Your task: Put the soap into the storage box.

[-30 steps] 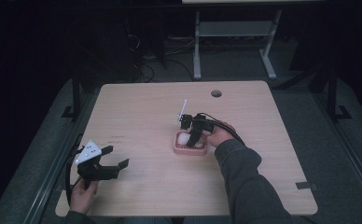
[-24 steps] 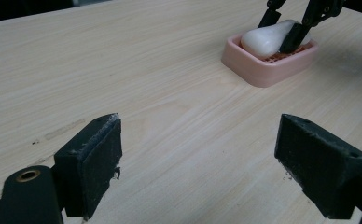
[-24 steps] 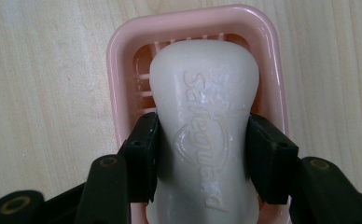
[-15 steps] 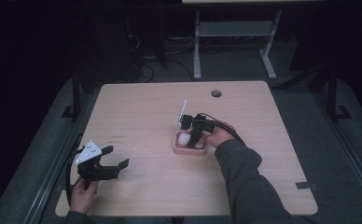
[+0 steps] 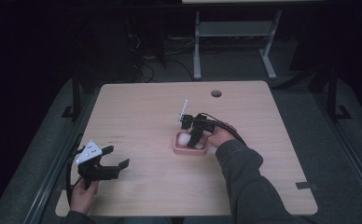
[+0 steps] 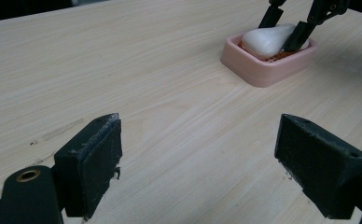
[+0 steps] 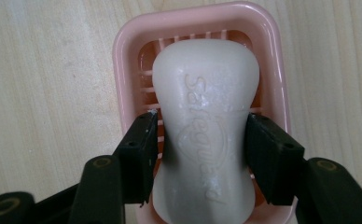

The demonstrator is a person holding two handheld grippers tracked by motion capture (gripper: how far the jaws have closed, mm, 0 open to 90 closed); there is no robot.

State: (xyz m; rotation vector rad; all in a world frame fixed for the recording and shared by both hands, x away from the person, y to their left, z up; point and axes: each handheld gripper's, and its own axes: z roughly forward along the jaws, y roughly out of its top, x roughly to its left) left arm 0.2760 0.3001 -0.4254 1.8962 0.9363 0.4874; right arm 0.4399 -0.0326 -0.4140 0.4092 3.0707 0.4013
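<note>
Your left claw (image 5: 110, 158) sits at the near left of the table (image 5: 137, 112), held low in your left hand (image 5: 82, 196); its jaws are spread wide with nothing between them, only bare wood grain under them in the left gripper view. A grey three-cornered plate rides on top of it and a cable trails off the near left edge.

From the left gripper view you can see the pink soap dish (image 6: 268, 63) far off to the right, with the white soap bar (image 6: 267, 39) lying in it and the other claw's black jaws reaching down on either side of the bar.

Near the middle of the table, your right claw (image 7: 200, 156) is down in the pink soap dish (image 7: 123, 60). Its two jaw pads press against the narrow waist of the soap bar (image 7: 207, 130), one on each side, so it is clamped on the soap. The bar lies flat on the dish's ribbed tray, and the embossed word "Safeguard" reads along its top face.

A round grommet hole (image 5: 216, 93) lies at the far right of the table.
</note>
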